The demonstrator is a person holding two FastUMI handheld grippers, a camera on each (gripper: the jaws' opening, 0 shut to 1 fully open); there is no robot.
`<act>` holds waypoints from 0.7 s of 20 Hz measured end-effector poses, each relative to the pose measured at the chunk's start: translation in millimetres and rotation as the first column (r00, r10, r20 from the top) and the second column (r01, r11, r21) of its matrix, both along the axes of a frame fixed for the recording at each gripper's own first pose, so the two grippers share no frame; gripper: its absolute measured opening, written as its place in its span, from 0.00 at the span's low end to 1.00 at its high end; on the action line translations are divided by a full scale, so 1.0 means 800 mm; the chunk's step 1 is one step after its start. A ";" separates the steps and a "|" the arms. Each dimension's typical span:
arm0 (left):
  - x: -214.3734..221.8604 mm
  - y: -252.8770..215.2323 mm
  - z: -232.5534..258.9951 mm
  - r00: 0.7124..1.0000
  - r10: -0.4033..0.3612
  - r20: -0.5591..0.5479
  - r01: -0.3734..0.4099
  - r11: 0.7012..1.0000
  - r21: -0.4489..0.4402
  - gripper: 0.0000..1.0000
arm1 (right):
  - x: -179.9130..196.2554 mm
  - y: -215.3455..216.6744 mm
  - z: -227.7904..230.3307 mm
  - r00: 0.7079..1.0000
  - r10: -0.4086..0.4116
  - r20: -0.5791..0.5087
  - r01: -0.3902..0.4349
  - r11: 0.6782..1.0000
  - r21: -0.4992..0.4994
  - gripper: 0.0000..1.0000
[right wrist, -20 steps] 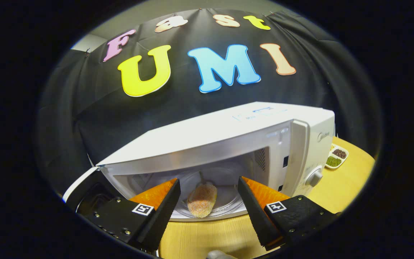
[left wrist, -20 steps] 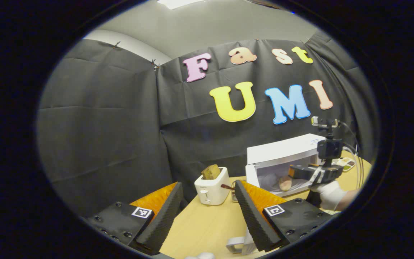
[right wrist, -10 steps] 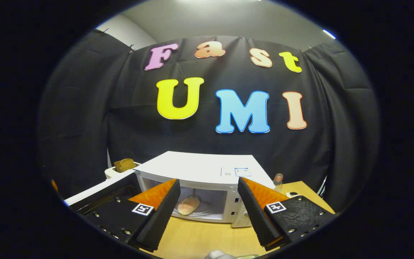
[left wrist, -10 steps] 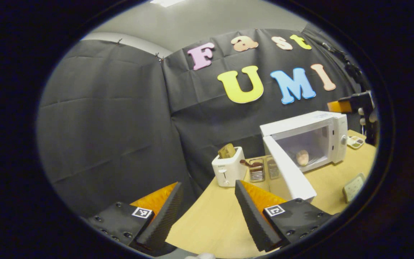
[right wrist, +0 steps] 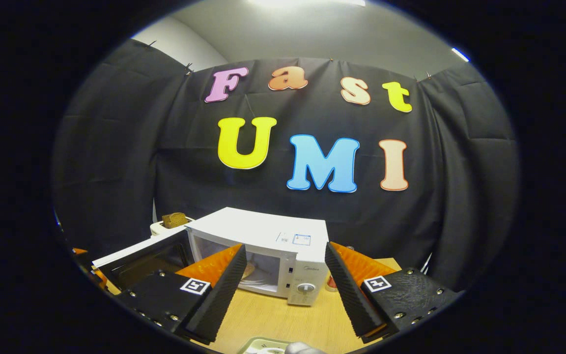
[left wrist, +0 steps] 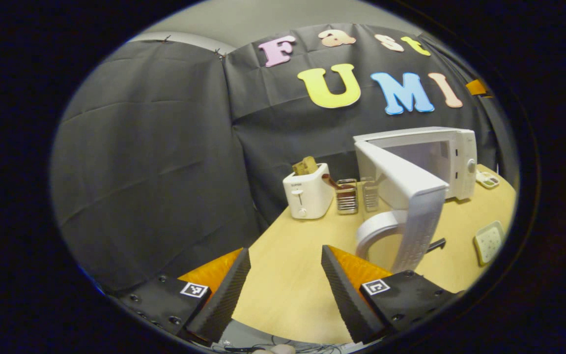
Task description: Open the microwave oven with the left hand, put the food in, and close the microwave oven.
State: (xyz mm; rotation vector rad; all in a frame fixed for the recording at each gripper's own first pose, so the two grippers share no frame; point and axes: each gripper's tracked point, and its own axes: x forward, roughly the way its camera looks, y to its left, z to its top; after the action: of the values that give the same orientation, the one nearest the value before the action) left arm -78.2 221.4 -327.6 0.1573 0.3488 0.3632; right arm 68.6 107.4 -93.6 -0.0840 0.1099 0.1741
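Note:
The white microwave (left wrist: 452, 150) stands at the back right of the wooden table (left wrist: 293, 265). Its door (left wrist: 403, 189) hangs wide open and swings out toward my left gripper (left wrist: 283, 290), with the curved handle (left wrist: 376, 233) just beyond the right finger. That gripper is open with nothing between its fingers. In the right gripper view the microwave (right wrist: 273, 243) sits ahead, door (right wrist: 140, 253) open to the left. A piece of the food (right wrist: 250, 270) shows inside on the glass plate, partly behind a finger. My right gripper (right wrist: 285, 290) is open and holds nothing, back from the oven.
A white toaster (left wrist: 307, 196) with a bread slice (left wrist: 305, 166) stands left of the microwave, with small metal racks (left wrist: 347, 195) beside it. A small divided dish (left wrist: 488, 180) and a pale square plate (left wrist: 488, 242) lie at the right. A tray rim (right wrist: 263, 346) lies below my right gripper.
My right gripper has pulled back from the microwave cavity, leaving the food inside. My left gripper has swung round and come up close to the outer side of the open door.

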 end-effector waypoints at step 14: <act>0.027 -0.205 -0.002 0.978 -0.207 0.005 0.205 0.967 -0.149 0.94 | 0.001 -0.076 -0.016 0.998 -0.038 -0.056 0.038 0.999 -0.004 0.96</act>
State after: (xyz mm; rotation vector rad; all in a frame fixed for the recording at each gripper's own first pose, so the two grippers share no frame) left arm -56.7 57.2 -329.3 0.0480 0.3650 0.1295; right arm 69.1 46.4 -106.3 -0.0800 0.1671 0.1386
